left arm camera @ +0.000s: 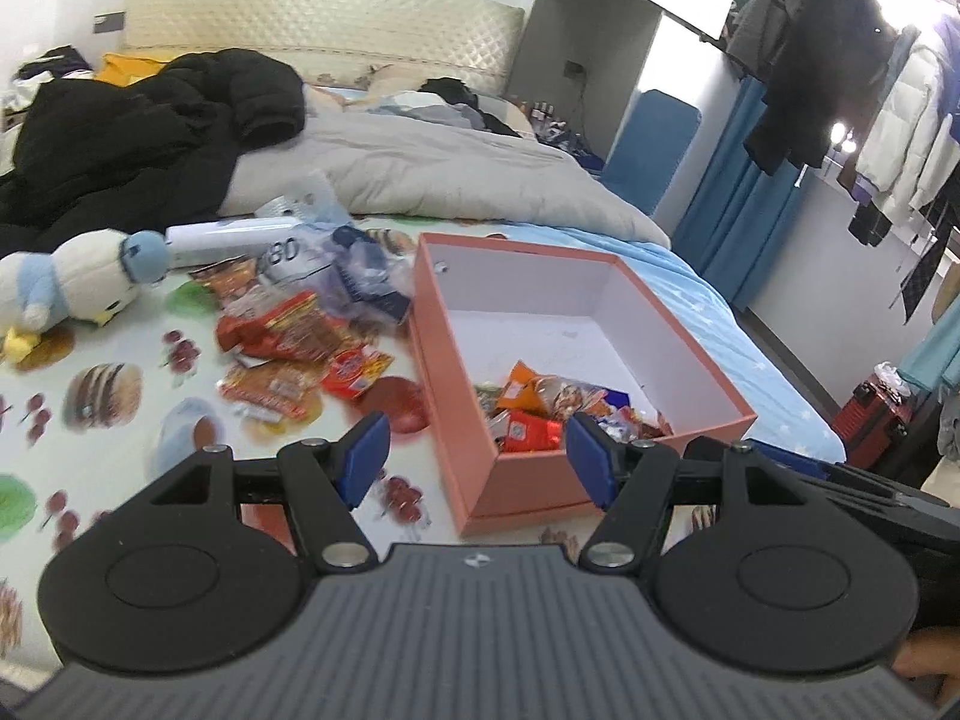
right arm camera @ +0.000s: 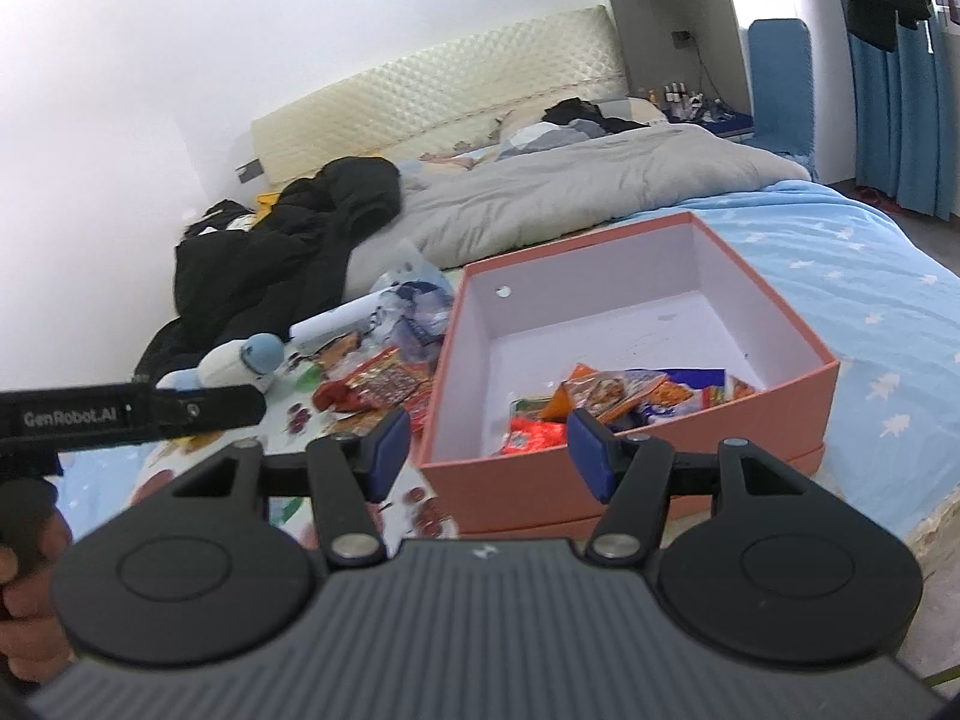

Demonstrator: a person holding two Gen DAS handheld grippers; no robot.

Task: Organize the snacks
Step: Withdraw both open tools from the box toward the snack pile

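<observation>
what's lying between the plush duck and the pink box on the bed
A loose pile of snack packets, mostly red and orange, lies between the plush duck and the pink box; the left wrist view shows it best.

"GenRobot.AI" on the left gripper's black strap (right arm camera: 132, 414) — "80" on a clear snack bag (left arm camera: 288, 252)

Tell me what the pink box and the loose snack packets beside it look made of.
Pink box: likely rigid paperboard with a matte finish; straight thin walls, crisp corners, white lining. Snack packets: probably plastic or foil film, glossy; crinkled surfaces catch the light.
</observation>
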